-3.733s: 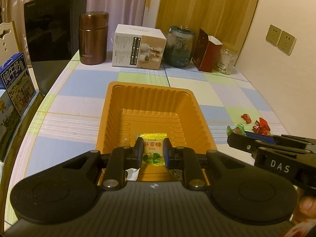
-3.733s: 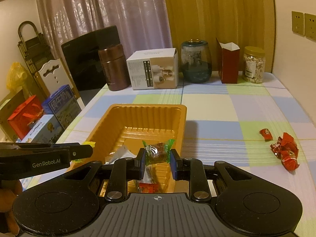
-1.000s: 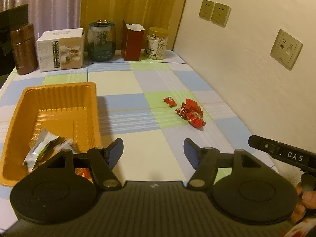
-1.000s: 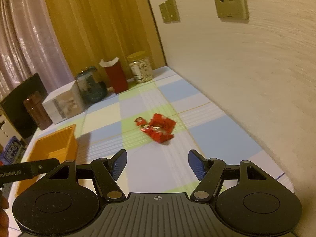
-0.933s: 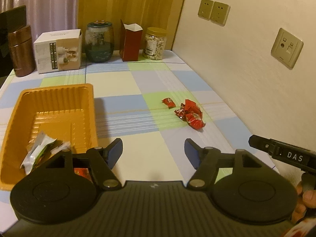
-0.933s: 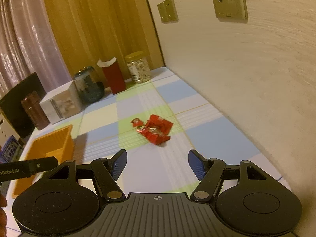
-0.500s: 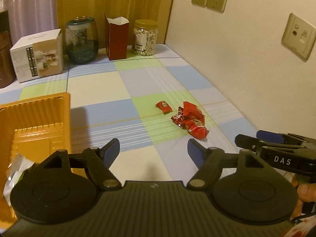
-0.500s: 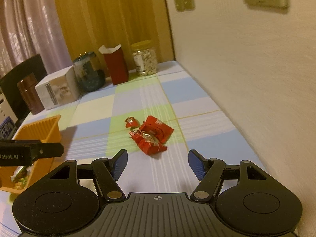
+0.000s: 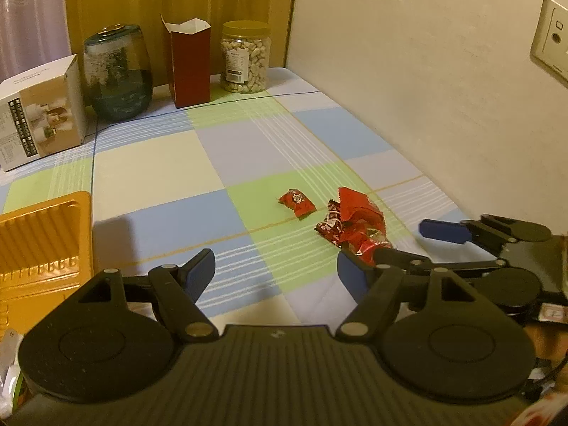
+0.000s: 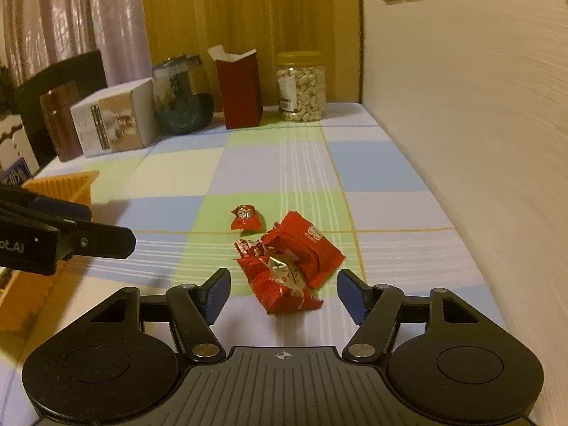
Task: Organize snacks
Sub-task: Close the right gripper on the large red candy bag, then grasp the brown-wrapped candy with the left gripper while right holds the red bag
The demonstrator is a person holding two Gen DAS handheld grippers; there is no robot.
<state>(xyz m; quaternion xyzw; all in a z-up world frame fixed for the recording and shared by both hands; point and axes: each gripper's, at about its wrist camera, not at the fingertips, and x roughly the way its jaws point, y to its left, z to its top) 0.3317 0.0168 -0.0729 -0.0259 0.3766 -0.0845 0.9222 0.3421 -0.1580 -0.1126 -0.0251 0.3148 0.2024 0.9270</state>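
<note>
A pile of red snack wrappers [image 10: 289,266] lies on the checked tablecloth, with one small red candy [image 10: 246,217] apart behind it. My right gripper [image 10: 284,293] is open and empty, its fingers on either side of the near end of the pile. The pile [image 9: 353,225] and the small candy [image 9: 296,204] also show in the left wrist view. My left gripper [image 9: 275,273] is open and empty, left of the pile. The orange tray [image 9: 46,234] sits at the left and holds several wrapped snacks at its near end.
Along the back stand a white box [image 9: 39,110], a glass jar [image 9: 117,72], an open red carton [image 9: 190,65] and a jar of nuts [image 9: 245,58]. A brown flask [image 10: 62,122] stands further left. The wall with sockets [image 9: 461,88] borders the table on the right.
Both grippers dropped their candies into the tray, opened, and swung right to the red wrappers. In the last half second the right gripper closed in on the pile.
</note>
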